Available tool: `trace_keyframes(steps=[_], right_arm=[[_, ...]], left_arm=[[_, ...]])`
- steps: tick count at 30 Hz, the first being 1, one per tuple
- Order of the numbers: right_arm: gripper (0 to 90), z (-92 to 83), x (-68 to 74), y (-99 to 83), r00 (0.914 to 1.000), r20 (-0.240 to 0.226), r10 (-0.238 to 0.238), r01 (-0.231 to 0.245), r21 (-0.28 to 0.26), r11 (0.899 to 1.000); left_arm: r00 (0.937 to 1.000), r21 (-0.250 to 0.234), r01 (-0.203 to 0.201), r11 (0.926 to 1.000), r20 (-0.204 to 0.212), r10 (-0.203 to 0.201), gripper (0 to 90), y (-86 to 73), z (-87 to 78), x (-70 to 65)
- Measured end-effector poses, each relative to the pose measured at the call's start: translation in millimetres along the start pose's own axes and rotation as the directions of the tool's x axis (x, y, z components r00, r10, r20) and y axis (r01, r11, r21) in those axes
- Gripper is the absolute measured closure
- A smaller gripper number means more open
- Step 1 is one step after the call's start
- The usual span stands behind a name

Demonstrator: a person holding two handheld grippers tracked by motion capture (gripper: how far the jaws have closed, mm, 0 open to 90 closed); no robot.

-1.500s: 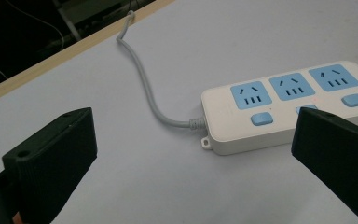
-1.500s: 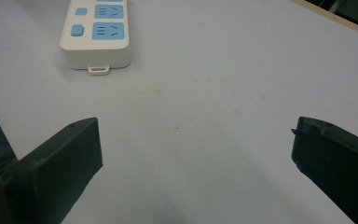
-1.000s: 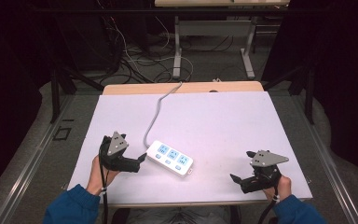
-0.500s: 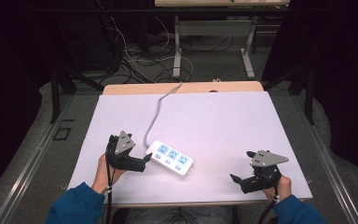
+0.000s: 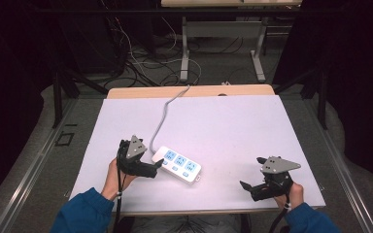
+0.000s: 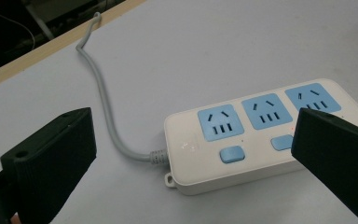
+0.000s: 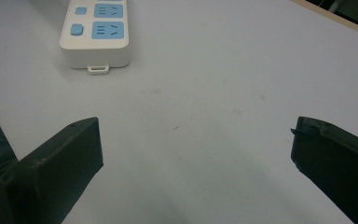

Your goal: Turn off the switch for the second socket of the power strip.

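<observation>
1. We are looking at a white power strip (image 5: 177, 164) lying flat on the pale counter (image 5: 233, 126), toward the near left of its middle, with three blue sockets facing up.
2. Its grey cord (image 5: 162, 118) is running from the strip's left end away across the counter and over the far edge.
3. We are holding the left gripper (image 5: 156, 168) just beside the strip's cord end, its fingers pointing toward the strip.
4. In the left gripper view, the fingers (image 6: 51, 158) are standing wide apart, with the cord end of the strip (image 6: 256, 135) lying between them and nothing pinched; whether the right-hand finger is touching the strip's casing we cannot tell.
5. We are resting the right gripper (image 5: 248, 186) near the counter's near right corner, well apart from the strip.
6. In the right gripper view, its fingers (image 7: 63, 161) are also spread wide over bare counter, gripping nothing, with the strip's far end (image 7: 95, 35) lying ahead at the upper left.
7. Blue sleeves (image 5: 85, 213) are coming in from the bottom edge.
</observation>
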State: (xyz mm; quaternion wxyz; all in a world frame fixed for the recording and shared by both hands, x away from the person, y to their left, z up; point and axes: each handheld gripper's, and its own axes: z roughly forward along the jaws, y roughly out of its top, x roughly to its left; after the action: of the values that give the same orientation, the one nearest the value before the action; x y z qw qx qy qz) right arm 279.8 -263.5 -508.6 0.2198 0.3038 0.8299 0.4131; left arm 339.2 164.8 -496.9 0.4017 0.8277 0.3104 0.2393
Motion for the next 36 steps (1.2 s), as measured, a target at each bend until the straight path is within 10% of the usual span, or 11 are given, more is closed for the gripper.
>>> trace_keyframes(steps=[21, 36], right_arm=[[1.5, 0.7, 0.6, 0.2, 1.0000, 0.001, -0.001, 0.001, 0.004, 1.000], [1.8, 1.1, 0.5, 0.2, 1.0000, 0.004, -0.004, 0.004, 0.007, 1.000]], left_arm=[[0.9992, 0.010, 0.012, 0.9999, 0.037, -0.012, 0.2, 2.4, 13.3, -11.0], [0.9872, 0.002, 0.001, 1.0000, 0.160, -0.001, 55.6, -0.4, 19.1, -19.1]])
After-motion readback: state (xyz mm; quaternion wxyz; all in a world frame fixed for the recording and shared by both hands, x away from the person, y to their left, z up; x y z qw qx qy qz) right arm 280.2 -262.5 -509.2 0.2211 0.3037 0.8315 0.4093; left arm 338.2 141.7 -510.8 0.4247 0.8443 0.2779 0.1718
